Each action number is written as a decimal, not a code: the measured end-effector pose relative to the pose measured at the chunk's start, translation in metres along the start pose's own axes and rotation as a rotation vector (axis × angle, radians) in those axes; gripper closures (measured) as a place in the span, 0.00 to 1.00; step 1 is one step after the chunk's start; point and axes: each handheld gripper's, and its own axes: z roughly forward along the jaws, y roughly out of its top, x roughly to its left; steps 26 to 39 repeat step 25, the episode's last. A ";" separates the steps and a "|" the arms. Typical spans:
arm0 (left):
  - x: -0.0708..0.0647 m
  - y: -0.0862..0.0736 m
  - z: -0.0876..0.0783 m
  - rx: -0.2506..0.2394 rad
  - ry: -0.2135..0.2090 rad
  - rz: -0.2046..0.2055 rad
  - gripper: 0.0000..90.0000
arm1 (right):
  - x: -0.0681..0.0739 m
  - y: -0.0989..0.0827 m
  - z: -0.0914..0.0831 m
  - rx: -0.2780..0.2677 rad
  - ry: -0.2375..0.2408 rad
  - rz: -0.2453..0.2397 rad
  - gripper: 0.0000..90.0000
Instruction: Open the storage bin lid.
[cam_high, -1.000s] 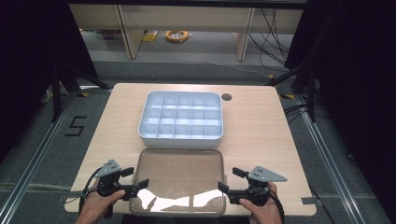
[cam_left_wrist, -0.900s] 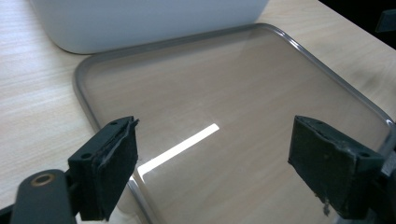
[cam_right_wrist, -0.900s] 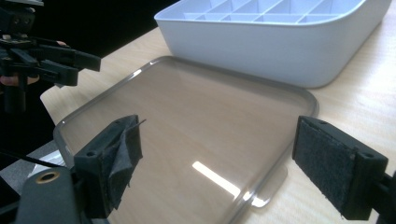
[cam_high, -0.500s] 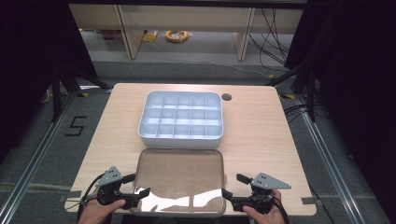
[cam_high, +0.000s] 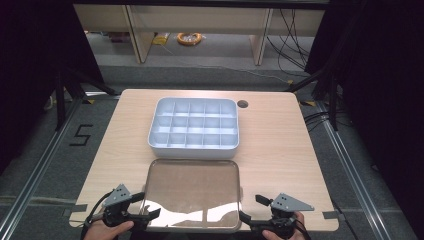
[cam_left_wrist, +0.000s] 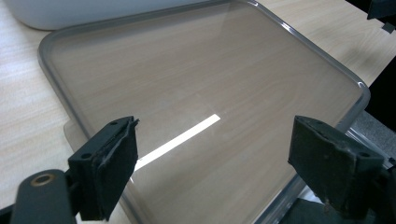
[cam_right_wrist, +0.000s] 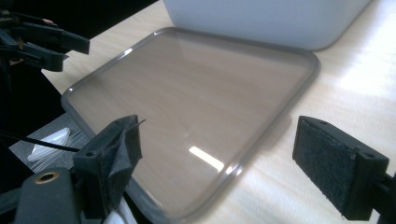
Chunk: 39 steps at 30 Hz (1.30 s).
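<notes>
Clear lid (cam_high: 192, 192) flat on table (cam_high: 280, 150) near compartment box (cam_high: 194, 127), left gripper (cam_high: 150, 214) and right gripper (cam_high: 243, 217) spread wide at near corners, maybe not touching.

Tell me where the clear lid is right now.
In the high view the clear lid lies flat at the table's near edge, just before the white compartment box.

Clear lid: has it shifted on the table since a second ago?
No. The clear lid keeps its far edge right beside the compartment box and its near edge at the table's front edge; the two tools drew back toward the person.
</notes>
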 end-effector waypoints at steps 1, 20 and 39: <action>-0.001 -0.001 -0.002 0.006 0.000 0.005 0.17 | 0.004 -0.002 -0.001 0.000 -0.006 0.040 0.18; -0.004 -0.012 -0.007 0.037 -0.012 -0.046 0.17 | 0.006 -0.016 -0.008 0.057 -0.016 0.031 0.18; -0.002 -0.012 -0.006 0.038 -0.024 -0.044 0.17 | 0.003 -0.017 -0.009 0.055 -0.015 0.064 0.19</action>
